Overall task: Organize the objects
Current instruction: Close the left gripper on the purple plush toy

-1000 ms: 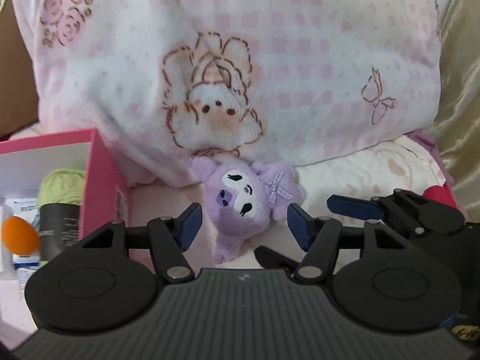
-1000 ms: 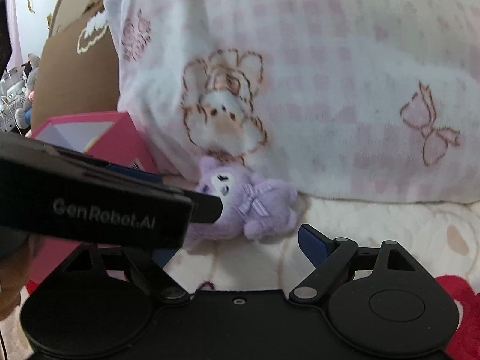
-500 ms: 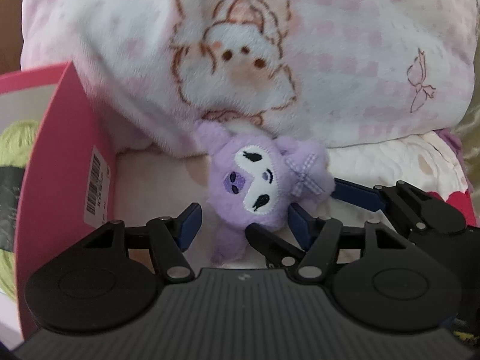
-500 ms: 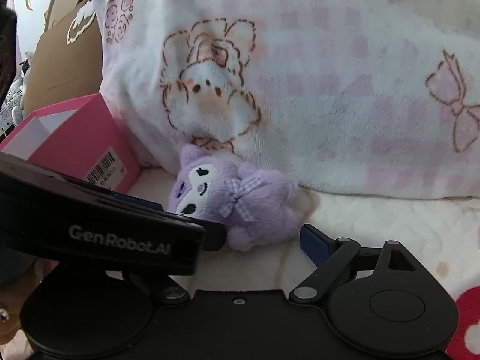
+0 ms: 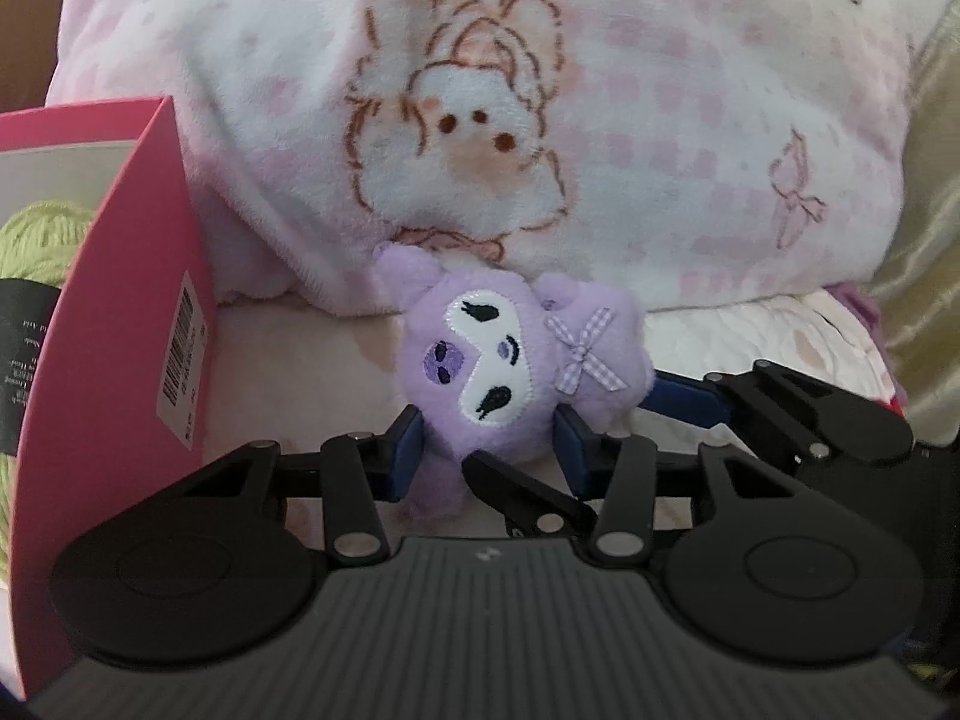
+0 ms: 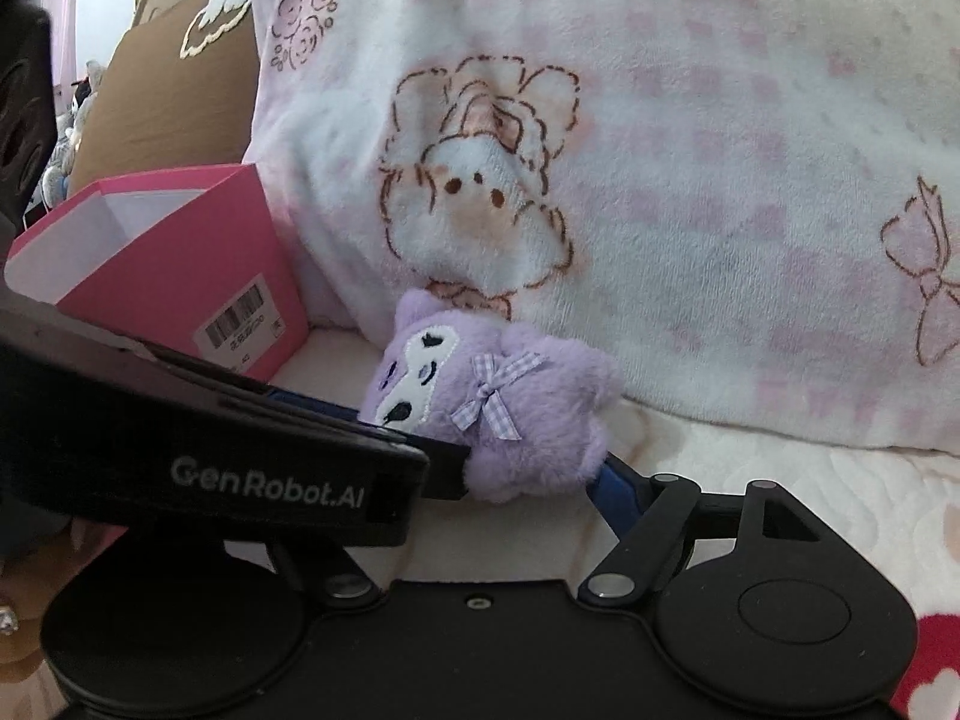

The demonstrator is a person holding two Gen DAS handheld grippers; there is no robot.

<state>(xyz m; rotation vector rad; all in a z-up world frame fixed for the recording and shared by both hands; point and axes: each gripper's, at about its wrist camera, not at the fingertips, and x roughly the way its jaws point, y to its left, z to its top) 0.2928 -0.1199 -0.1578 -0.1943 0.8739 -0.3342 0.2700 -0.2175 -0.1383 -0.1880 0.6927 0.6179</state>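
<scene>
The work surface is a cream quilted bedspread (image 5: 750, 336) with a faint stitched pattern; a red printed patch shows at its near right corner in the right wrist view. A large plush pillow (image 5: 630, 120), white with pink checks and brown-outlined cartoon figures and bows, stands along the far side. A brown cushion (image 6: 174, 96) with white embroidery sits at the far left, and a gold satin fabric (image 5: 924, 240) borders the right edge.

A pink cardboard box (image 6: 174, 276) with a white interior and a barcode label stands open at the left, near the pillow. A ball of green yarn (image 5: 42, 240) with a dark band lies inside it.

The purple plush toy (image 5: 498, 360), with a white embroidered face and a gingham bow, lies on the bedspread against the base of the pillow, just right of the box.

The left gripper (image 5: 489, 450) has its jaws closing, with the lower part of the toy between the blue pads (image 5: 408, 444); the pads appear to touch the fur on both sides. The right gripper (image 6: 522, 468) comes in from the right with jaws closing around the toy's body; one blue finger (image 6: 618, 492) touches the toy's right side, and the other is hidden behind the left gripper's housing.
</scene>
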